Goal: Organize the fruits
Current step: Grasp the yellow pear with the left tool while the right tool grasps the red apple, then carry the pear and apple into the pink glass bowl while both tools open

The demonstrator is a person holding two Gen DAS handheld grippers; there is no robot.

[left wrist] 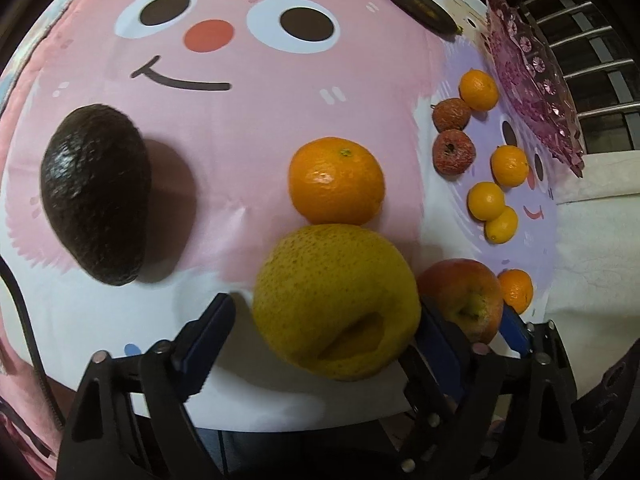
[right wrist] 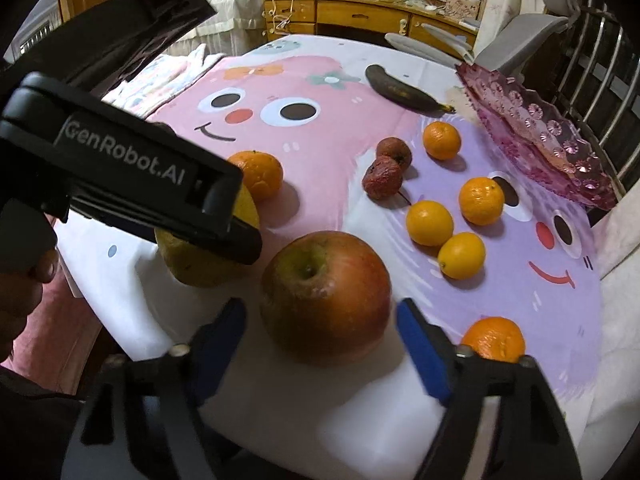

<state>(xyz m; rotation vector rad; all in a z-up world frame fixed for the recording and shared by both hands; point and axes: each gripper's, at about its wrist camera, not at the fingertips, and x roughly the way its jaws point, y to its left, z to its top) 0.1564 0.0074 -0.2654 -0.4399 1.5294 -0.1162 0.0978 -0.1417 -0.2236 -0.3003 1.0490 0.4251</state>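
Note:
In the left wrist view a big yellow-green citrus [left wrist: 336, 304] sits between the open fingers of my left gripper [left wrist: 324, 332], apart from the left pad. A red apple [left wrist: 464, 300] lies just right of it. An orange [left wrist: 336, 180] lies beyond it, a dark avocado [left wrist: 96, 192] at the left. In the right wrist view my right gripper [right wrist: 320, 344] is open around the red apple [right wrist: 326, 296], its pads not touching. The left gripper's body [right wrist: 132, 176] covers most of the yellow citrus [right wrist: 200, 260]. Several small oranges [right wrist: 430, 222] and two shrivelled red fruits [right wrist: 382, 178] lie beyond.
A pink glass dish [right wrist: 540, 132] stands at the table's right edge by a metal rail. A blackened banana [right wrist: 404, 90] lies at the far side. One small orange [right wrist: 494, 338] lies by my right finger. The cartoon tablecloth [right wrist: 320, 128] covers the table.

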